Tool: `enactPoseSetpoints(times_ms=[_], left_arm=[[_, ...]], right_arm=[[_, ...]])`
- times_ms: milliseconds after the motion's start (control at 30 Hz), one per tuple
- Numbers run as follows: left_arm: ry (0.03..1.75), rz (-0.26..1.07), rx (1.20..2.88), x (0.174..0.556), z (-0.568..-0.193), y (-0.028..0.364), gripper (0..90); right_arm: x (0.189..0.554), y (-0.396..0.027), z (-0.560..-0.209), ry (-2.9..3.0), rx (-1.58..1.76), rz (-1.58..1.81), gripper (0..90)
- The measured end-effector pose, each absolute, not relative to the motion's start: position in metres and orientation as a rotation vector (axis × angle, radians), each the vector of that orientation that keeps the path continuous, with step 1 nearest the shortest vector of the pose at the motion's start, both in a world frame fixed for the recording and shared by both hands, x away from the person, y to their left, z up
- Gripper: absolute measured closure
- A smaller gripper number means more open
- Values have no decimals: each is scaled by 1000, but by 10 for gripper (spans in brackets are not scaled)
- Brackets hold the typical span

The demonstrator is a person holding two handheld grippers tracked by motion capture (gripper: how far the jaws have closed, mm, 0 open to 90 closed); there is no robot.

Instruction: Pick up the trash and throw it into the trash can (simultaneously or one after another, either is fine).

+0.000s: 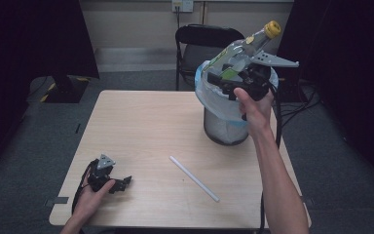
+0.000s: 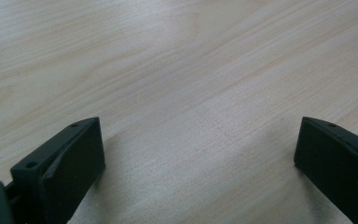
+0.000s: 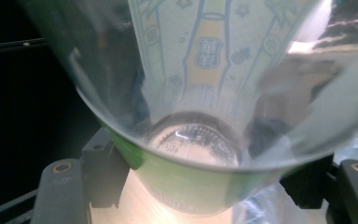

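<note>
Right gripper (image 1: 233, 73) clamps plastic bottle (image 1: 246, 46), tilted cap-up over lined bin (image 1: 224, 122), probably for dropping in. Left gripper (image 1: 119, 184) rests idle, jaws apart, on table (image 1: 141, 126).

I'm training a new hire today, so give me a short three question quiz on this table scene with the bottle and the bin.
1. True or false: the right gripper holds the plastic bottle above the lined bin.
2. What lies on the table between the two hands? A) a spoon B) a white straw C) a pen
3. In the left gripper view, how do the jaws of the left gripper stand, and what is between them?

Key
1. True; its yellow cap points up and away.
2. B, the white straw.
3. Wide apart, with bare tabletop between them.
</note>
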State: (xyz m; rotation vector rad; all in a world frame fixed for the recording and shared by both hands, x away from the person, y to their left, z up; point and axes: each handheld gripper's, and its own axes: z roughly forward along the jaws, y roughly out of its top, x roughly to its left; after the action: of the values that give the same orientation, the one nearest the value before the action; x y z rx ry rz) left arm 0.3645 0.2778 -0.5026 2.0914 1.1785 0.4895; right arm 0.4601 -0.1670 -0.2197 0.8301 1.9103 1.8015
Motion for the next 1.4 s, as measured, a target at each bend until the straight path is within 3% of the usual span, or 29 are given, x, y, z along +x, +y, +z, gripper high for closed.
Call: enactPoseSetpoints(times_ms=[1167, 1400], left_arm=[[1179, 490, 2091, 365, -503, 278, 11], [1177, 490, 2093, 365, -503, 278, 11]], right_arm=[[511, -207, -227, 1903, 1144, 1511, 275], [519, -208, -239, 1947, 1208, 1438, 230]])
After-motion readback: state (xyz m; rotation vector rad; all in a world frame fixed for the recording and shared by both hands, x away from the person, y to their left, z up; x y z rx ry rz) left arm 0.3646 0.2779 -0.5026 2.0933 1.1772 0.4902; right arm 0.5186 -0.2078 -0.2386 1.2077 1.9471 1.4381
